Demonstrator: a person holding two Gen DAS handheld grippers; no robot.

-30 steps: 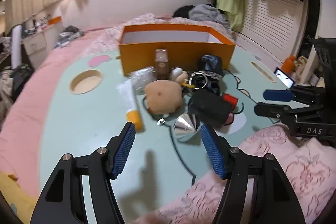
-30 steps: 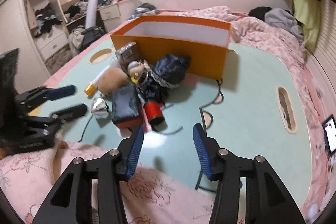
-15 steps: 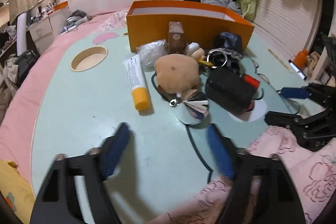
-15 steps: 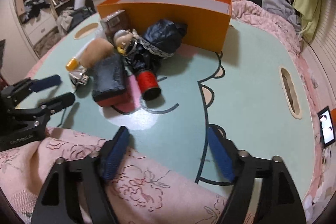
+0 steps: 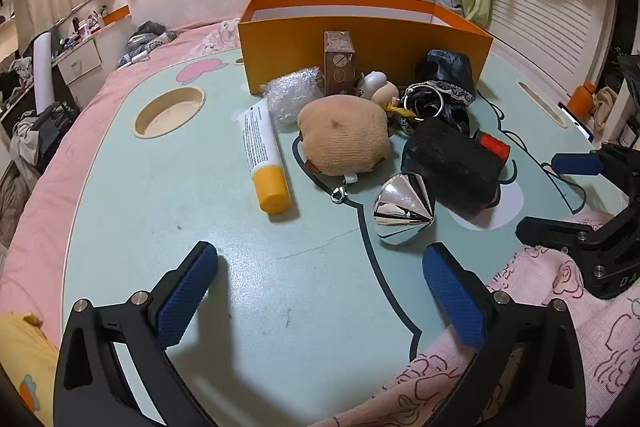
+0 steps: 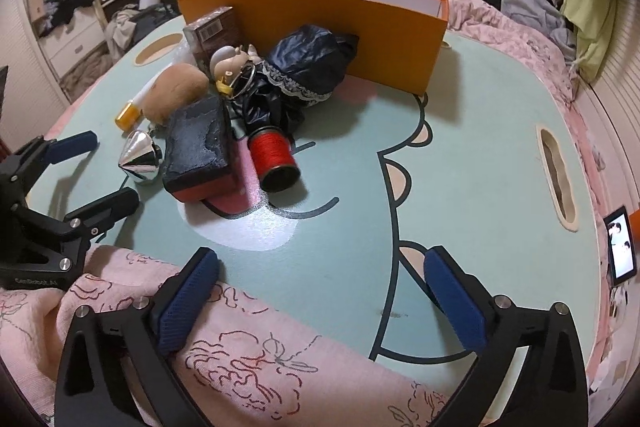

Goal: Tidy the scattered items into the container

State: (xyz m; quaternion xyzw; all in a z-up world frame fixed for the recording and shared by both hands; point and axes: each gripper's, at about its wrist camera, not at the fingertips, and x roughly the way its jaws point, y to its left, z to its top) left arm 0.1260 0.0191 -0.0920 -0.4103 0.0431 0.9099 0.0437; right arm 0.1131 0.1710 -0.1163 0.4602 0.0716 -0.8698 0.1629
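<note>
I am holding the left gripper low over the near part of the pale green table, and its jaws are opening, blue pads wide apart with only bare tabletop between them. I am keeping the right gripper over the near edge too, where a pink blanket is lying; its jaws are also opening, gripping nothing.

The orange box is standing at the far side of the table with its top open (I cannot see its floor). The scattered things are sitting in a pile just in front of it. A white tube with a yellow cap is lying on the left, cap pointing toward me. Just right of it a tan plush toy is resting, with a clear plastic wad and an upright brown carton behind it, the carton just in front of the box wall. A shiny silver cone is sitting nearest my left gripper. Beside it a dark block with a red base is lying, and a red thread spool is touching its right side. Dark blue cloth with lace trim is bunching up beside the box, next to a small doll and a metal ring.
</note>
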